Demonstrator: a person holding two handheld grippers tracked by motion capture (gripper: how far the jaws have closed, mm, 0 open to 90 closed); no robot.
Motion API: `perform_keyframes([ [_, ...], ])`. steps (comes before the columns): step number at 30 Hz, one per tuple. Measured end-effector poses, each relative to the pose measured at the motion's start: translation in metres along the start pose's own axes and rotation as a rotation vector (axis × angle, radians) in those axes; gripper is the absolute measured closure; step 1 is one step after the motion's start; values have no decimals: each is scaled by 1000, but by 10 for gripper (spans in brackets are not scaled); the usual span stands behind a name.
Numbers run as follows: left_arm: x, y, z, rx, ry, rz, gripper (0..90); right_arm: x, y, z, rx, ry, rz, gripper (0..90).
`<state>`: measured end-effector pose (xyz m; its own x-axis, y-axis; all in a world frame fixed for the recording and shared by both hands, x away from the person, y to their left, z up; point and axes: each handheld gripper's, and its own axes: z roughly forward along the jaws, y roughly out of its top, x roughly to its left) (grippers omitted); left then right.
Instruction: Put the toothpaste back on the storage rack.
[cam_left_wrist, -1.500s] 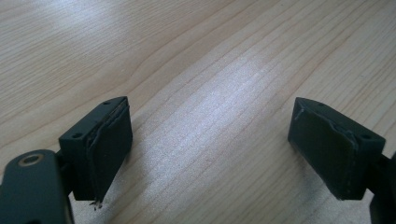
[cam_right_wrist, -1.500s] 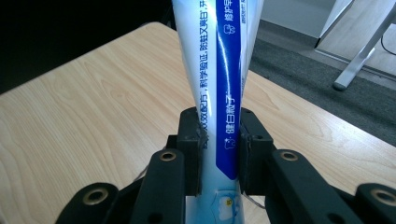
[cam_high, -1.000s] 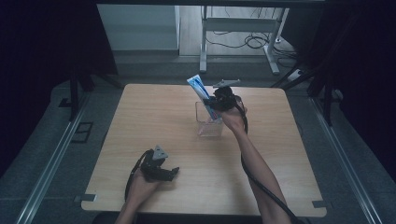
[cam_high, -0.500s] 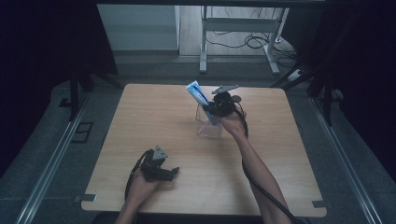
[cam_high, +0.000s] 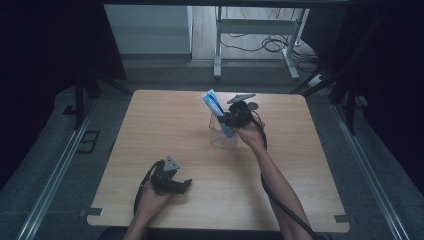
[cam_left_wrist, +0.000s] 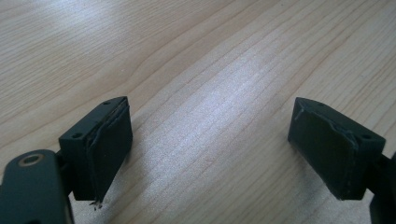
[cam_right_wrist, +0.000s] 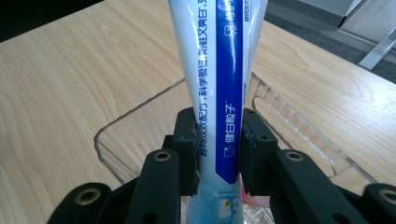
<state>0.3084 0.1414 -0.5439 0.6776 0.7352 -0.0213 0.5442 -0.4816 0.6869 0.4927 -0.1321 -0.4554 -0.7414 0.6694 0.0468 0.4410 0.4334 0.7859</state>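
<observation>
A blue and white toothpaste tube (cam_high: 216, 111) (cam_right_wrist: 220, 88) stands tilted, its lower end inside a clear plastic box (cam_high: 222, 132) (cam_right_wrist: 140, 140) at the middle back of the table. My right gripper (cam_high: 227, 120) (cam_right_wrist: 218, 154) is shut on the tube, one pad on each side of it, just above the box's rim. My left gripper (cam_high: 181, 186) (cam_left_wrist: 210, 154) rests low over the bare wood near the table's front left, jaws wide open with nothing between them.
The wooden table (cam_high: 165, 125) has dark floor and metal rails on both sides. A white desk frame (cam_high: 260, 30) with cables stands behind the table. The right gripper's cable (cam_high: 280, 200) trails along the forearm toward the front edge.
My right gripper has lowered and shifted slightly left with the tube, bringing its lower end down into the clear box. The left gripper has stayed in place.
</observation>
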Motion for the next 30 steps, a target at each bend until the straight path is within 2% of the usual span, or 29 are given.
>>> perform_keyframes([
  [3,0,0,0,0,0,0,139,0,-2,0,11,14,-6,679],
  [6,0,0,0,0,0,0,139,1,-2,-1,18,9,-11,659],
  [9,0,0,0,0,0,0,139,1,-1,-1,25,17,-5,572],
  [11,0,0,0,0,0,0,139,1,-1,-1,28,22,-8,563],
  [22,0,0,0,0,0,0,139,3,3,-7,12,4,-7,452],
  [24,0,0,0,0,-1,0,139,2,4,-8,10,17,-3,435],
  [30,0,0,0,-1,-1,0,139,4,5,-12,-6,10,-18,373],
])
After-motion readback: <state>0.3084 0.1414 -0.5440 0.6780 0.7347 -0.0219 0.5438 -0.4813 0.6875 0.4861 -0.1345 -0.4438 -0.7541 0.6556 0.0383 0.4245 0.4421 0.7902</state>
